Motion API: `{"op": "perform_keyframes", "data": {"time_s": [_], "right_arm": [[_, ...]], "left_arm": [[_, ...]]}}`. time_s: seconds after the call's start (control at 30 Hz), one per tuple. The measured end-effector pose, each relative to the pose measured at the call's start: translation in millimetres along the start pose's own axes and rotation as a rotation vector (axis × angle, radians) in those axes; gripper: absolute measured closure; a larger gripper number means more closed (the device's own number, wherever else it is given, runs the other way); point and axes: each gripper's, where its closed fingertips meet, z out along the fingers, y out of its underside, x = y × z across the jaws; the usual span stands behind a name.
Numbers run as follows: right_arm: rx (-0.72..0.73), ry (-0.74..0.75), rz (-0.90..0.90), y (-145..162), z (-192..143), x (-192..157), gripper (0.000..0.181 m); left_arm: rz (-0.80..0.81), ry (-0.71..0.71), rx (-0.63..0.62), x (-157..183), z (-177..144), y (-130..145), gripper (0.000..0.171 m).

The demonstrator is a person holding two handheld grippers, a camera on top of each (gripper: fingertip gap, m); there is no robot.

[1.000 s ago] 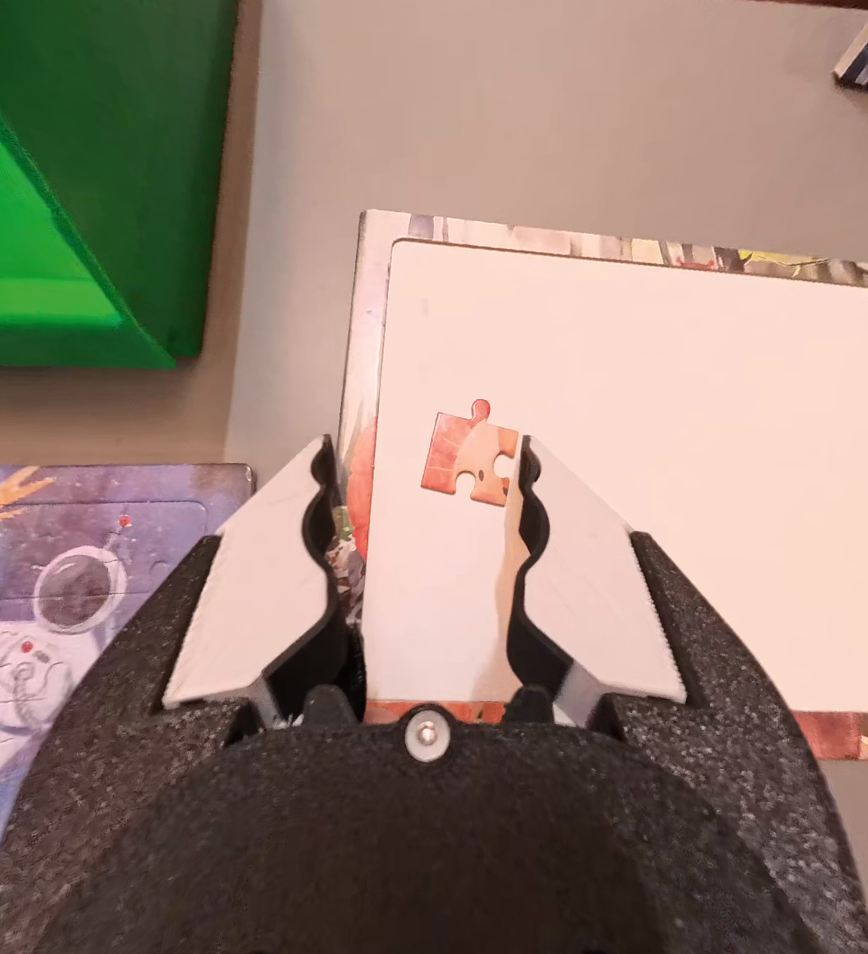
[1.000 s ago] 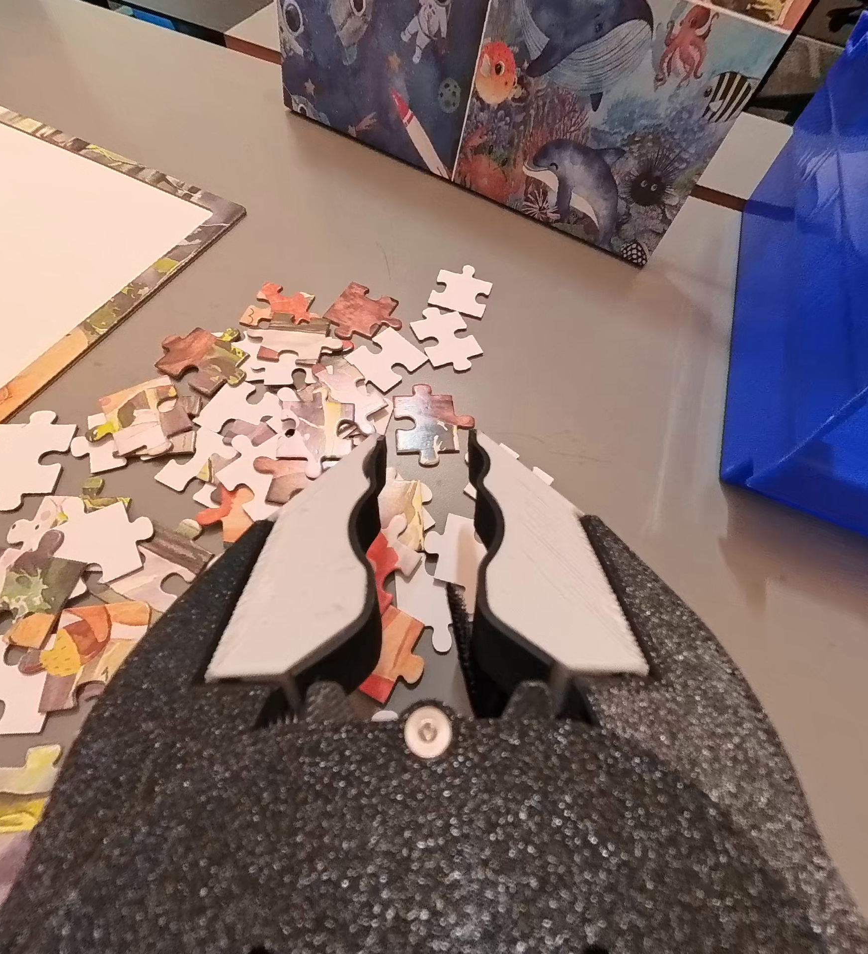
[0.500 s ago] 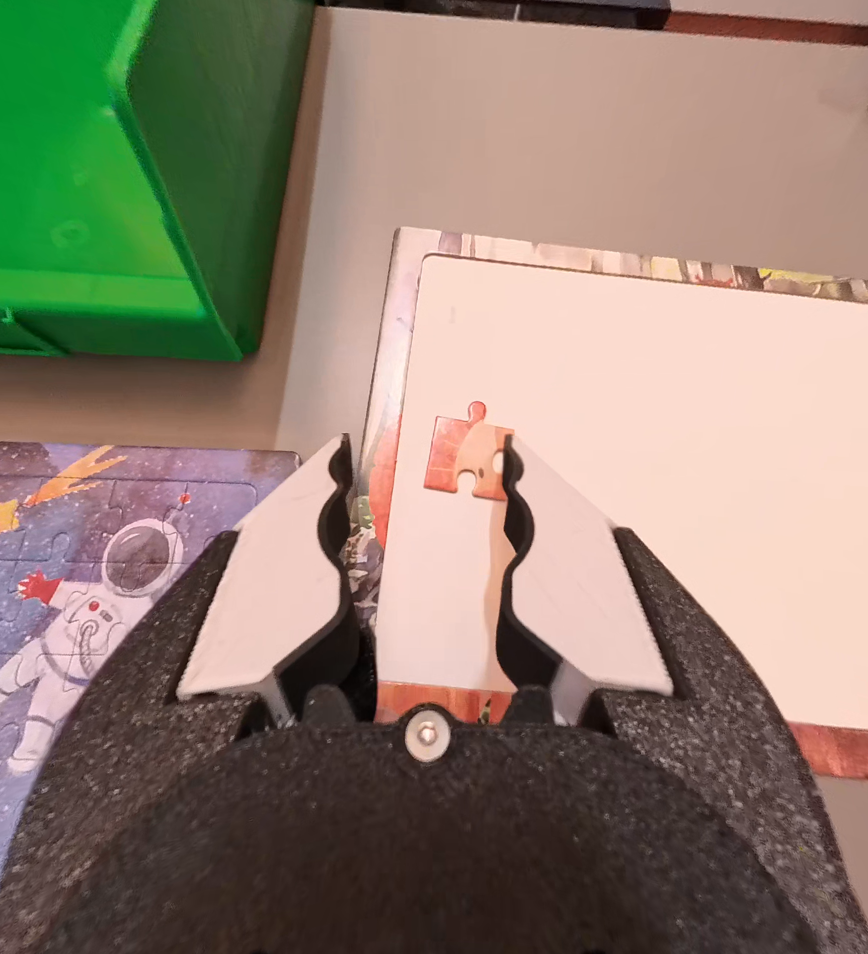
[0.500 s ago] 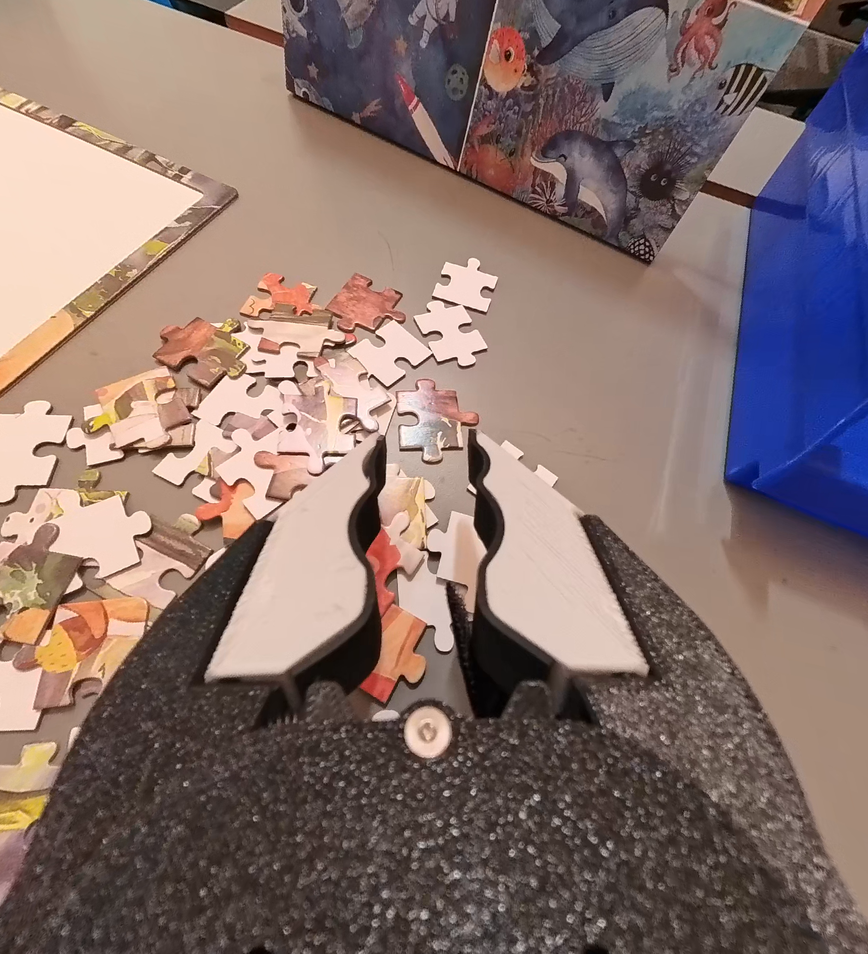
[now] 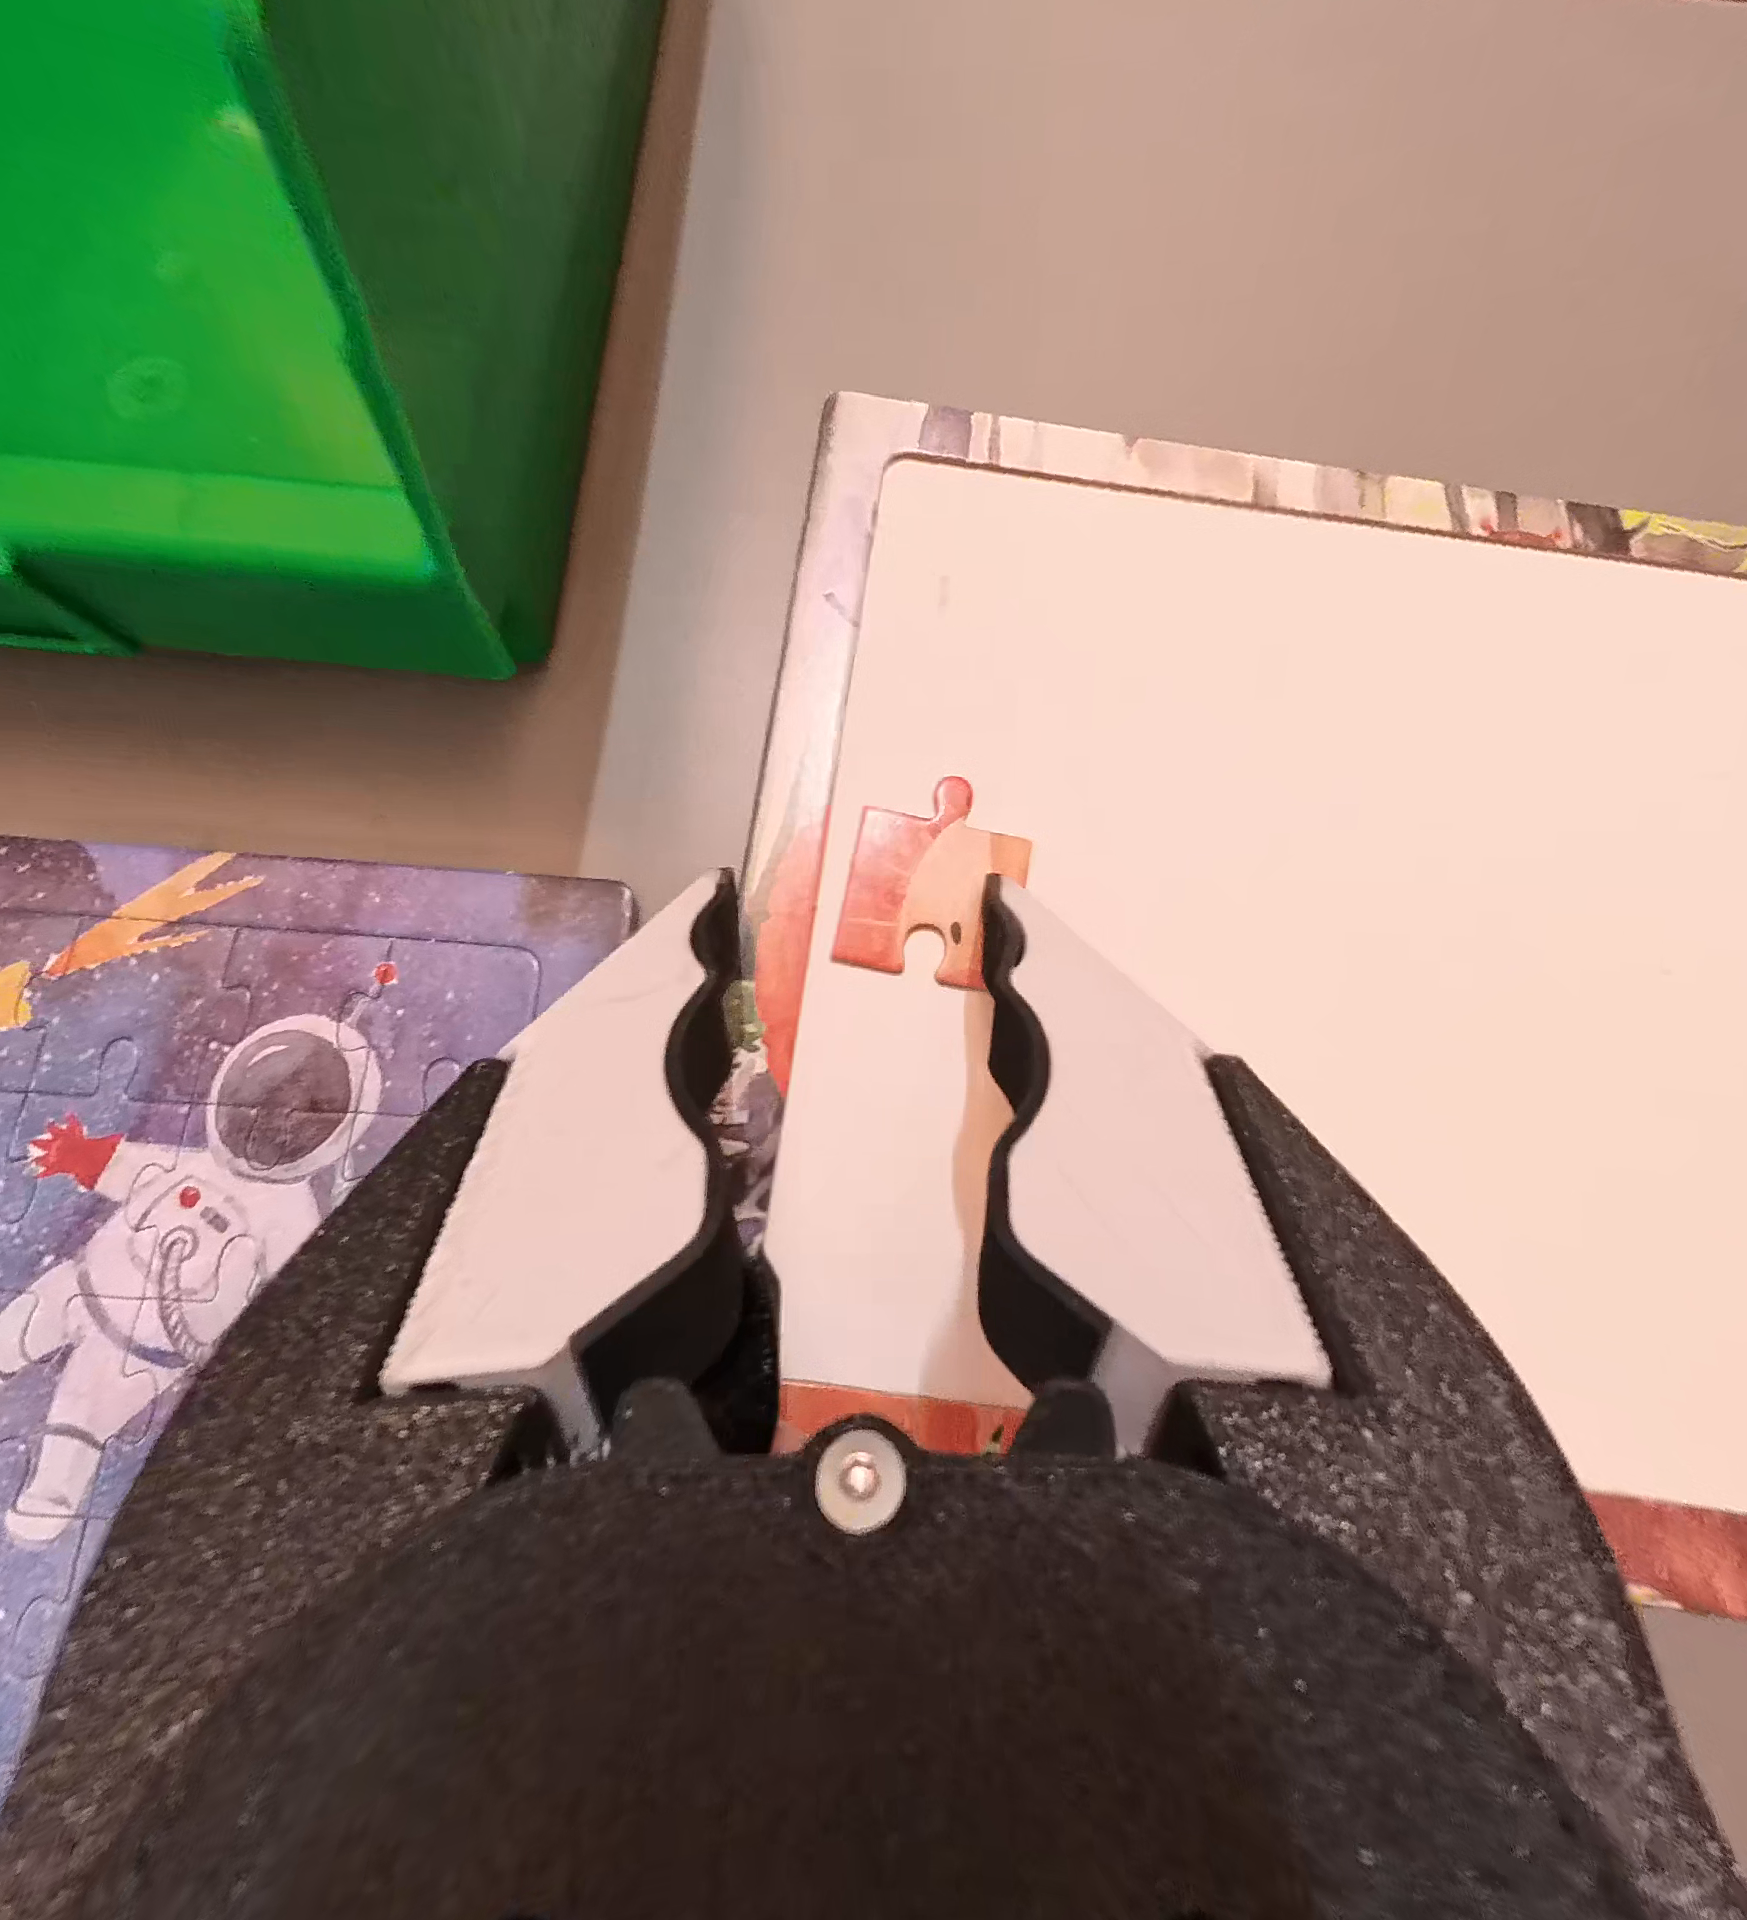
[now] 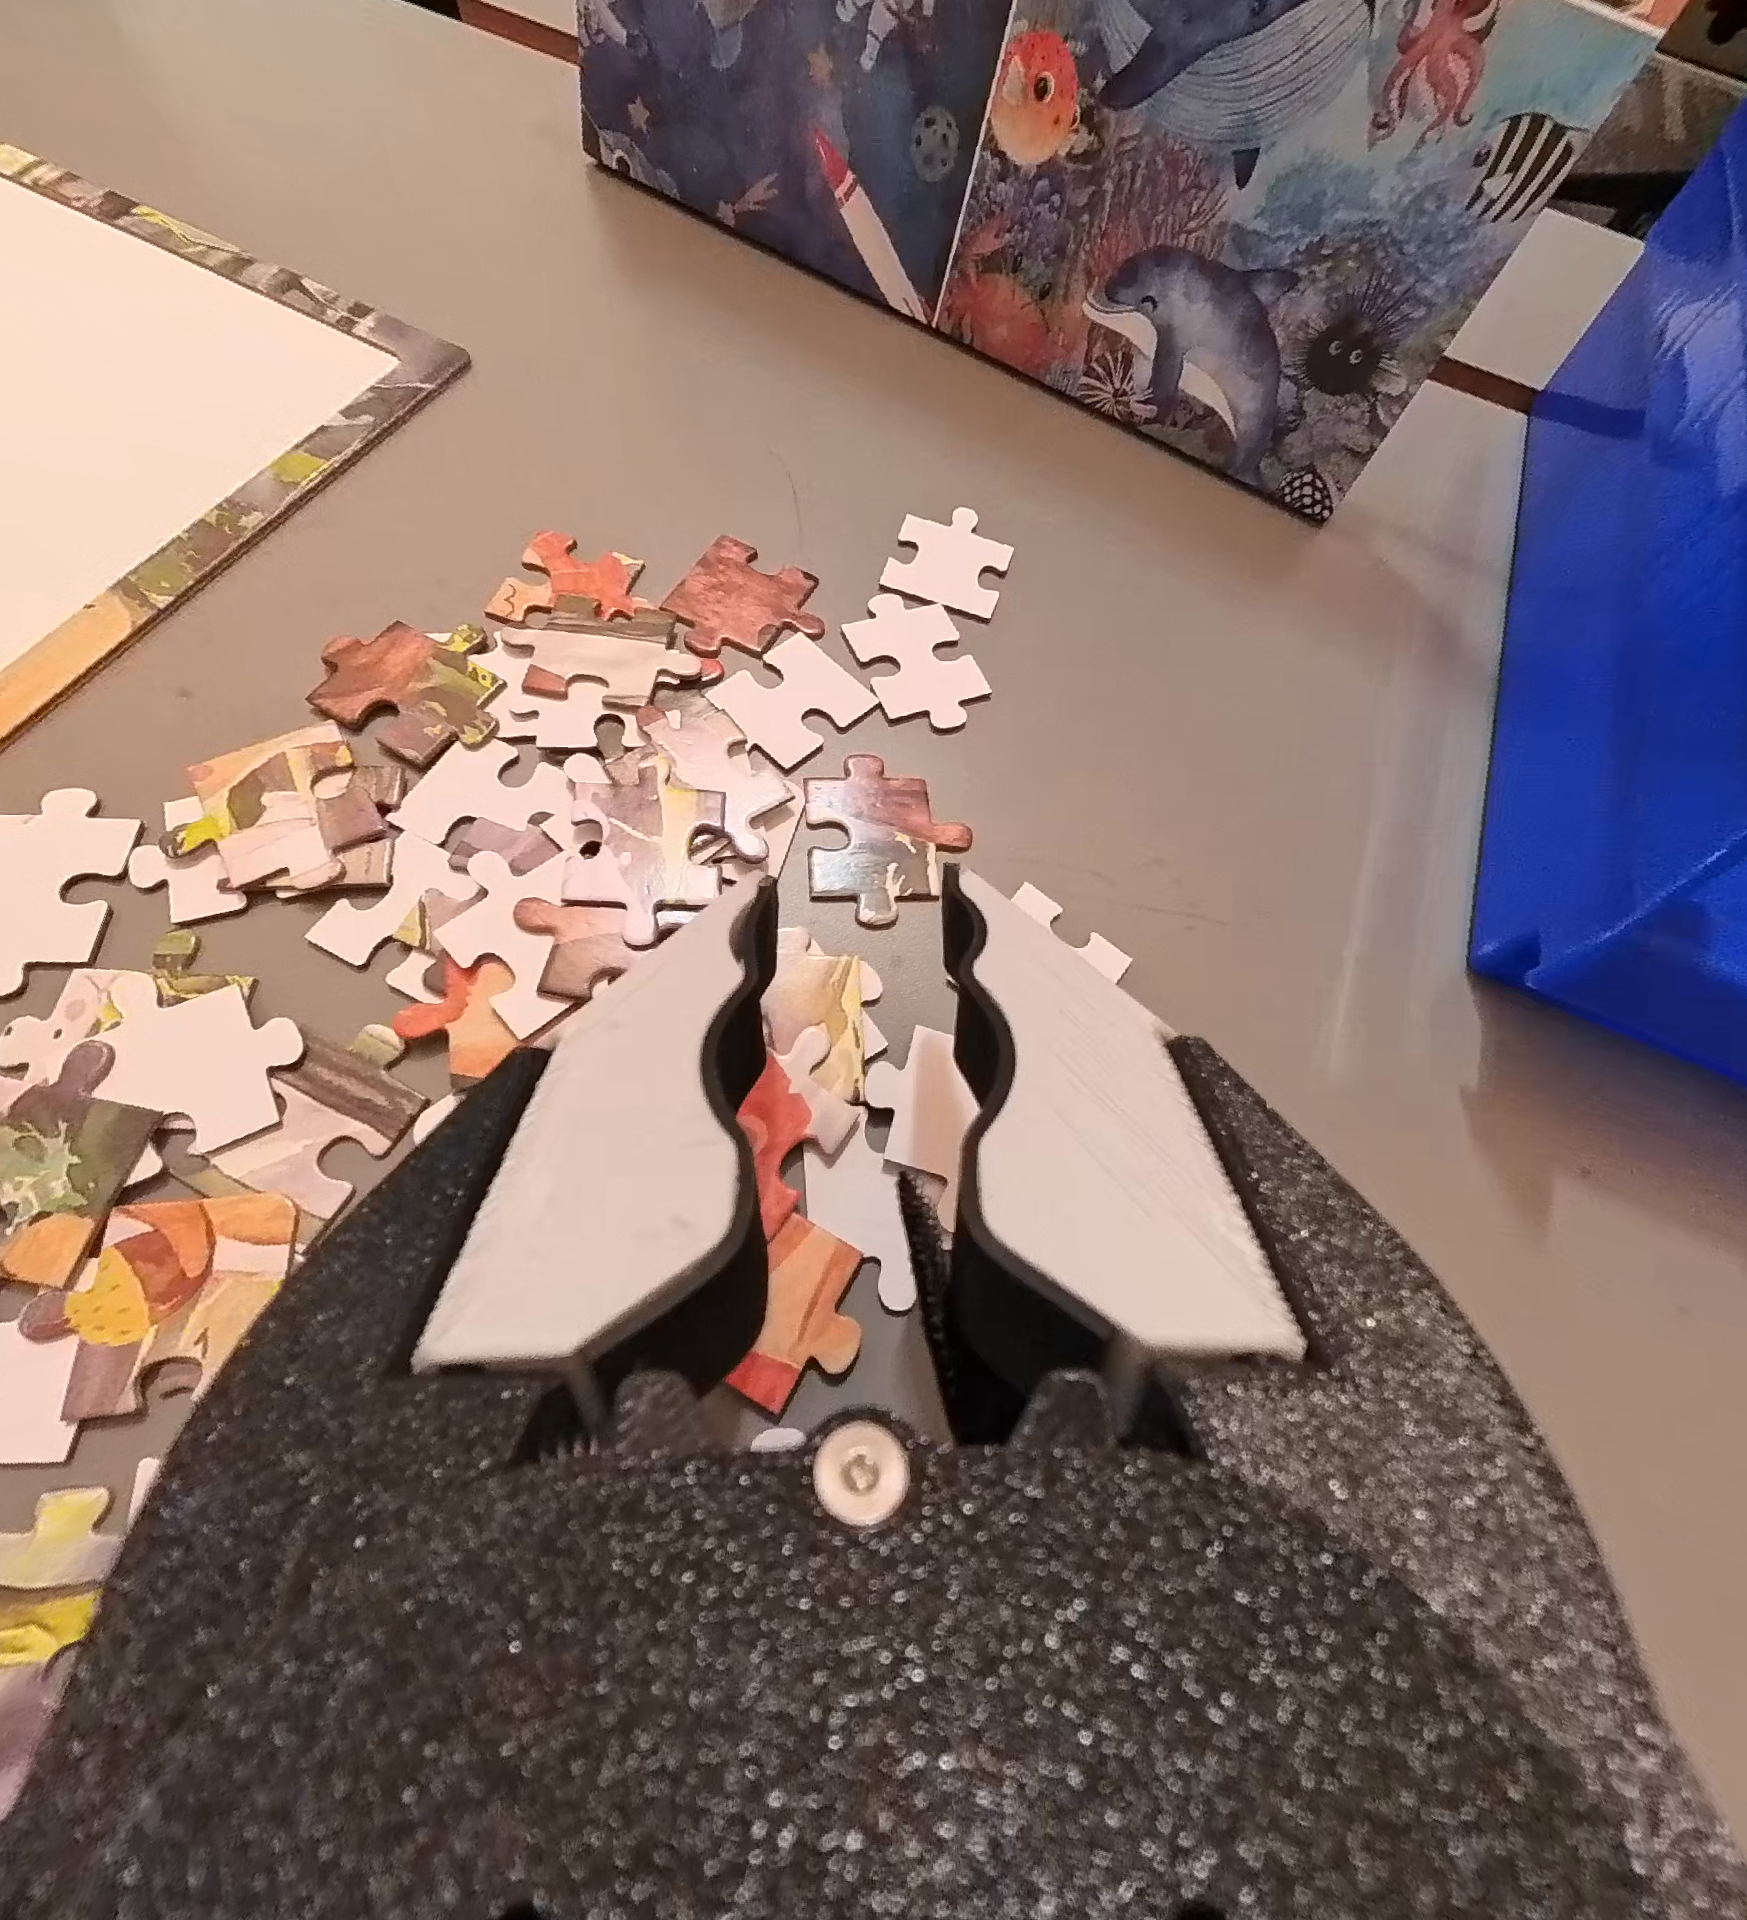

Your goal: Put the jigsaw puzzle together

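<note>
The jigsaw puzzle tray holds one orange piece, pushed to its 9 o'clock edge where your left gripper, jaws spread, touches it with one tip, probably to seat it. Your right gripper, jaws spread and empty, hovers over the loose pile, too overlapped to count.

Grey table, crowded. On it: green bin beside a finished astronaut puzzle and a white puzzle tray with a painted border. Also on it: loose puzzle pieces heaped near the tray's corner, an illustrated box behind, a blue bin alongside.
</note>
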Motion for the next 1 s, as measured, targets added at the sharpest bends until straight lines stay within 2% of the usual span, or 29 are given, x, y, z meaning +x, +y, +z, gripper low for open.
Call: {"op": "perform_keyframes", "data": {"time_s": [0.1, 0.73, 1.0], "right_arm": [[-0.004, 0.001, -0.003, 0.6, 0.5, -0.1, 0.149], [-0.01, 0.003, -0.012, 1.8, 0.3, -0.7, 0.149], [-0.013, 0.005, -0.01, 2.4, -0.4, -0.2, 0.149]], "left_arm": [[-0.008, 0.003, 0.005, -2.8, -0.3, -0.2, 0.129], [-0.03, -0.027, 0.009, -4.0, -1.1, -0.3, 0.13], [-0.008, -0.011, 0.064, -10.6, -19.7, -5.4, 0.127]]}}
